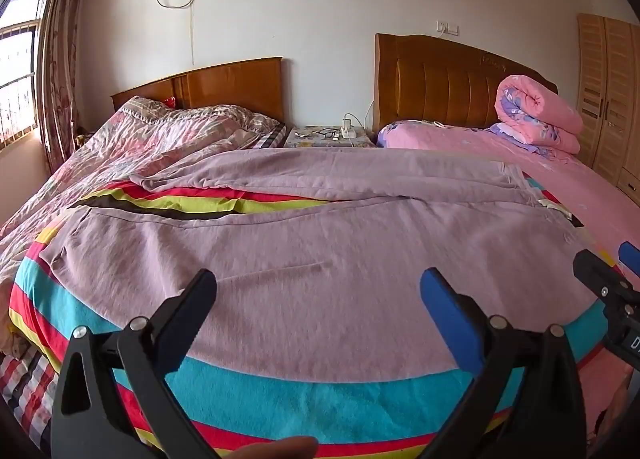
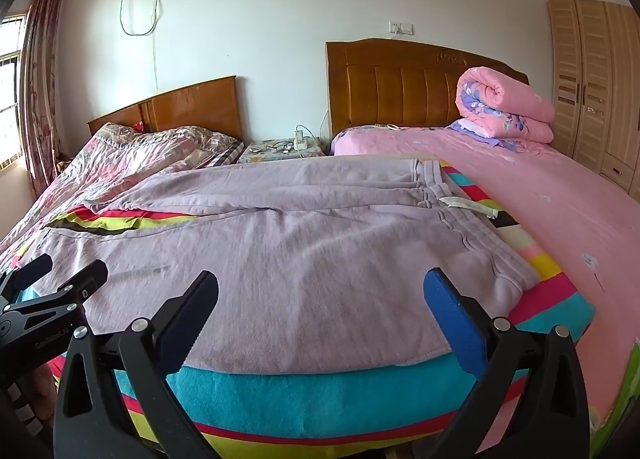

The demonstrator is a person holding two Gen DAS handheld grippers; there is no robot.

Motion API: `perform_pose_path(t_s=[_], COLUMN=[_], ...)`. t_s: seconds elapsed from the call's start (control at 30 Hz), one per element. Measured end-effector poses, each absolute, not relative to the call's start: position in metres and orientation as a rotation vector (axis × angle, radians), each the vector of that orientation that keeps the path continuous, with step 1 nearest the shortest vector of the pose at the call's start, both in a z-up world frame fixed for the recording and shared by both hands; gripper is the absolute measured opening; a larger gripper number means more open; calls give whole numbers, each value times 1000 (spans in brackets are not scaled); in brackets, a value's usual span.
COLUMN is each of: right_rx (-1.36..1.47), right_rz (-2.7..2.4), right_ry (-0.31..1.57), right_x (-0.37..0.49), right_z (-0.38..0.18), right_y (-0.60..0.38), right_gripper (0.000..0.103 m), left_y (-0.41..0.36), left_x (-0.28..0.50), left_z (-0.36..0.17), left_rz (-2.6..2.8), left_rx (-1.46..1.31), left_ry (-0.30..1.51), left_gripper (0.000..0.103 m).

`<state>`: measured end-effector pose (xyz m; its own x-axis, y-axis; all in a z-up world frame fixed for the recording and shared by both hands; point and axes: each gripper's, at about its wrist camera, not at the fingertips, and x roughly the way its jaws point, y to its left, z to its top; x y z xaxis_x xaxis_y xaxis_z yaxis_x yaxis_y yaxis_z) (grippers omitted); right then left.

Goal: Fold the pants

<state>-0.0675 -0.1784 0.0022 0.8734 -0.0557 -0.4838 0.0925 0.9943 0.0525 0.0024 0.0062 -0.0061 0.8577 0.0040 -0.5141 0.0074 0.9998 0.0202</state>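
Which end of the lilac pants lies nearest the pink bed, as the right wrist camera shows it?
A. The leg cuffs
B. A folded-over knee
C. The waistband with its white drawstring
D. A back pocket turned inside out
C: in the right wrist view the pants lie spread on the striped blanket, and the gathered waistband with the white drawstring sits at the side next to the pink bed.

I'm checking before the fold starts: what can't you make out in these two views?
- Pants leg cuffs: right wrist view, hidden behind the left gripper at the frame's left.
- Nightstand items: left wrist view, too small.
- Striped blanket front edge: both views, behind the right gripper arms.
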Motion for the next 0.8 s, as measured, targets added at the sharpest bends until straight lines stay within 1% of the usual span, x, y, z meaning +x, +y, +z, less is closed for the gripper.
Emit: perform_pose_path(t_s=[0.8], right_rx=[96], right_rz=[-68], right_ry=[526], right_x=[-62], right_z=[-4], right_y=[-189], right_gripper=[99], left_y=[8], left_x=[1], left_z=[-12], left_rz=[0], left_rx=[15], left_ry=[550], left_gripper=[102])
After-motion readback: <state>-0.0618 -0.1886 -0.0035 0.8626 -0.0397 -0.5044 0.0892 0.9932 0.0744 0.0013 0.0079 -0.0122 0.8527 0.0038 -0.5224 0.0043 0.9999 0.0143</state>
